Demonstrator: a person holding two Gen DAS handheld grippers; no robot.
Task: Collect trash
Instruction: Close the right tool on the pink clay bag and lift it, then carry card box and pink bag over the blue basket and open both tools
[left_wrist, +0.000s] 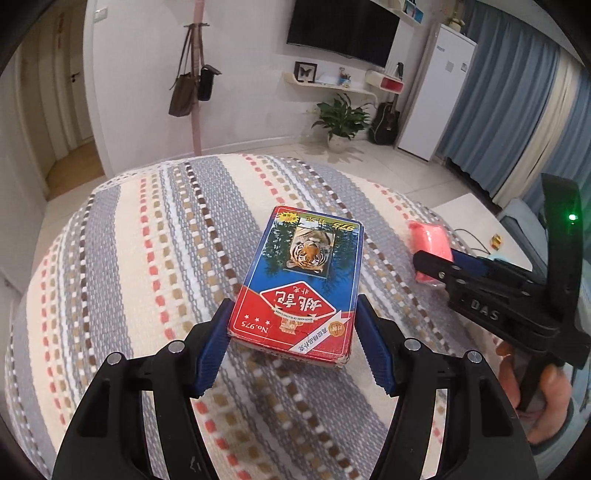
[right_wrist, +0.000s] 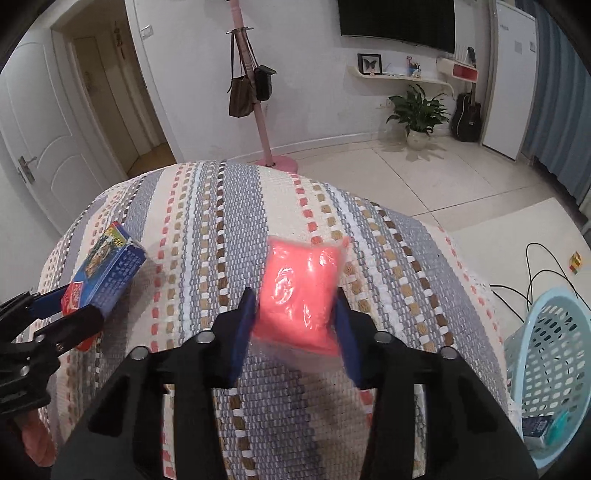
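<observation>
Two pieces of trash are held at once above the striped cloth (left_wrist: 147, 229). The card box (left_wrist: 299, 280) is clamped at its near end between the blue pads of the left claw (left_wrist: 291, 343); in the right wrist view it looks tilted, far end raised off the cloth. The pink packet (right_wrist: 299, 295) is pinched by its lower sides in the right claw (right_wrist: 295, 332).

Progress is judged as mid-task: both items are gripped but not yet dropped. The light-blue basket (right_wrist: 546, 369) stands on the floor just right of the cloth's edge, with a blue packet and something teal already inside, so some collecting appears done. What is left: both items carried over the basket and released.

The basket is seen only in the right wrist view. Only the left wrist view shows the box's tiger print and the hand (left_wrist: 546, 398) holding the right claw.
</observation>
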